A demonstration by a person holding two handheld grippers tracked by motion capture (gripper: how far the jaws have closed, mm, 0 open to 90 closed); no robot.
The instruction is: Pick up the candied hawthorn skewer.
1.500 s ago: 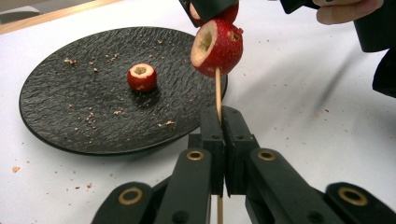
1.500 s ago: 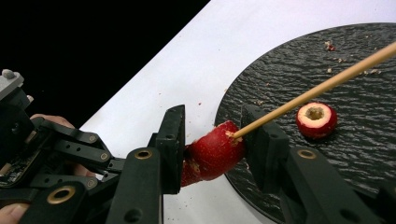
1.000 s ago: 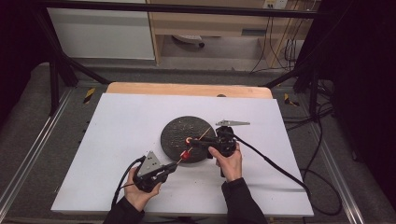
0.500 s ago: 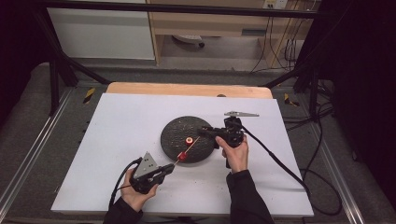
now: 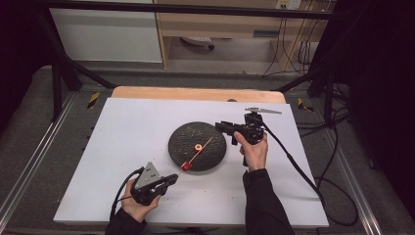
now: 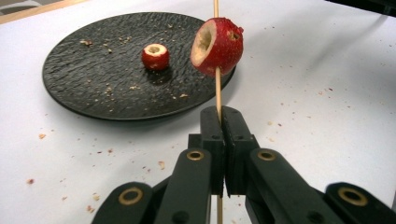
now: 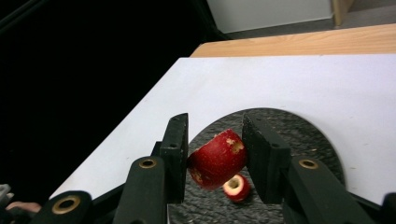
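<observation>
Nearest the table's front edge, the left gripper (image 5: 169, 179) sits at the near left of the white table (image 5: 122, 127), its black jaws pressed together on a thin wooden skewer (image 6: 217, 91). From the left gripper view, the skewer rises out of the clamped jaws and runs through a red cored fruit piece (image 6: 217, 44), its pale hollow turned toward the plate. Seen from the high view, that skewer slants away to the right, over the near rim of a round black plate (image 5: 181, 142) at the table's centre. On the plate lies a smaller red fruit piece (image 6: 155, 56) with a pale cored top, ringed by scattered crumbs. Farther right, just beyond the plate's right rim, the right gripper (image 5: 226, 128) points left toward the plate, held by a hand (image 5: 254, 152) in a dark sleeve. Its own view shows the two jaws closed on a second red fruit chunk (image 7: 218, 158), gripped on both sides and held above the plate, with the small piece on the dark surface below. Along the far edge runs the table's bare wooden strip (image 5: 195, 93).
</observation>
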